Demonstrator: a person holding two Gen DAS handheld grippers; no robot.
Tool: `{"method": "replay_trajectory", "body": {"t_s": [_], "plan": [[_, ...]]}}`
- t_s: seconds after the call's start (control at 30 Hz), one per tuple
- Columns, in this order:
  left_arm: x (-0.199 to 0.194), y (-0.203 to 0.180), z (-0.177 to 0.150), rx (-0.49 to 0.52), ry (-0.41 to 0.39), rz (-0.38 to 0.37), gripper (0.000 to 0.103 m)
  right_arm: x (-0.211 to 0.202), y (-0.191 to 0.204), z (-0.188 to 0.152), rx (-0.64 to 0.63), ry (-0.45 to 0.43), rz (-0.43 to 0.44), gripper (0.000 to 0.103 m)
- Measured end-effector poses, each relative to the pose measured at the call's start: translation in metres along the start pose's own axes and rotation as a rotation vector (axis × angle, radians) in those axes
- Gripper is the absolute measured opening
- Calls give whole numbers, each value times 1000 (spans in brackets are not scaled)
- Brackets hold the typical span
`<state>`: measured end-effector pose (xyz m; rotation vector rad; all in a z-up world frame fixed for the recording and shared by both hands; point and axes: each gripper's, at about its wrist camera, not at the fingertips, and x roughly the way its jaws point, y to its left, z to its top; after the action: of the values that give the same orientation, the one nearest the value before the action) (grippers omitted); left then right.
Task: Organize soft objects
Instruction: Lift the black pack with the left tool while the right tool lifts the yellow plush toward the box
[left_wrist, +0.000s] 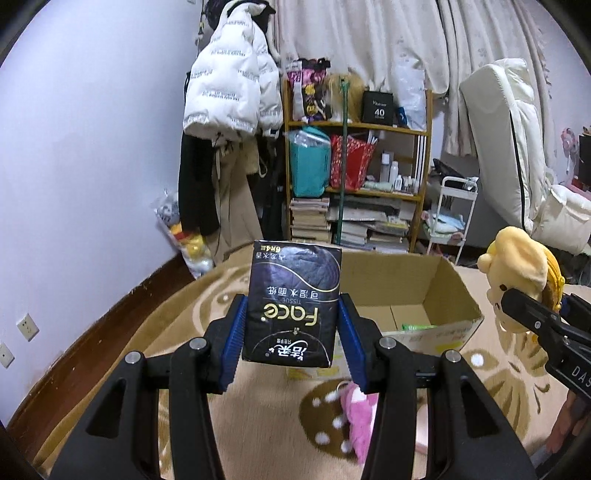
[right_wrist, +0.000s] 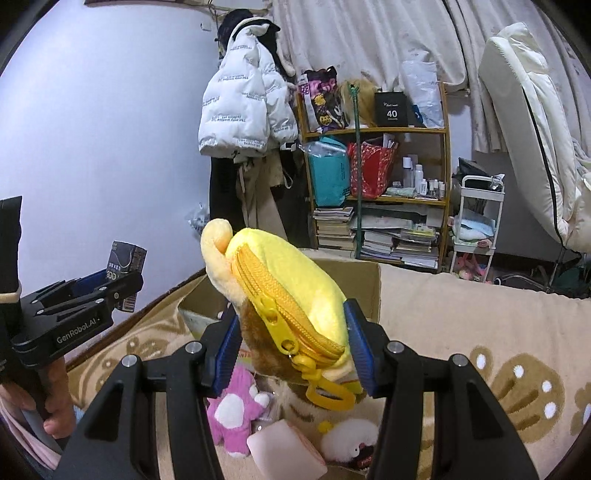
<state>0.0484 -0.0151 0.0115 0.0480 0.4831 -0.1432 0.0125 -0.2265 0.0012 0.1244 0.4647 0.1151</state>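
My left gripper (left_wrist: 291, 332) is shut on a dark tissue pack (left_wrist: 295, 306) and holds it up in front of an open cardboard box (left_wrist: 436, 291) on the carpet. My right gripper (right_wrist: 293, 343) is shut on a yellow plush zip pouch (right_wrist: 295, 291), also held in the air above the box (right_wrist: 362, 273). The pouch also shows at the right of the left wrist view (left_wrist: 517, 266); the tissue pack shows at the left of the right wrist view (right_wrist: 125, 266). A pink plush toy (right_wrist: 232, 413), a pale pink soft block (right_wrist: 284, 450) and a white fluffy toy (right_wrist: 351, 439) lie on the carpet below.
A wooden shelf (left_wrist: 354, 125) with bags, books and bottles stands behind the box. Coats (left_wrist: 229, 85) hang at the wall. A white trolley (left_wrist: 454, 218) and a folded mattress (left_wrist: 509, 147) stand to the right. A bag of plush toys (left_wrist: 184, 236) leans at the wall.
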Motion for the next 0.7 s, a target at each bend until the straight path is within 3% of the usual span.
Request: {"method": "replay_trajectory", "body": {"t_s": [0.33,0.7], "plan": [[16,-18,11,43,-49,-4,47,11,-8,11,24,-62,14,56],[45,-28,16,94,-53,-2,47,38,-16,18,40,-50,21,56]]}}
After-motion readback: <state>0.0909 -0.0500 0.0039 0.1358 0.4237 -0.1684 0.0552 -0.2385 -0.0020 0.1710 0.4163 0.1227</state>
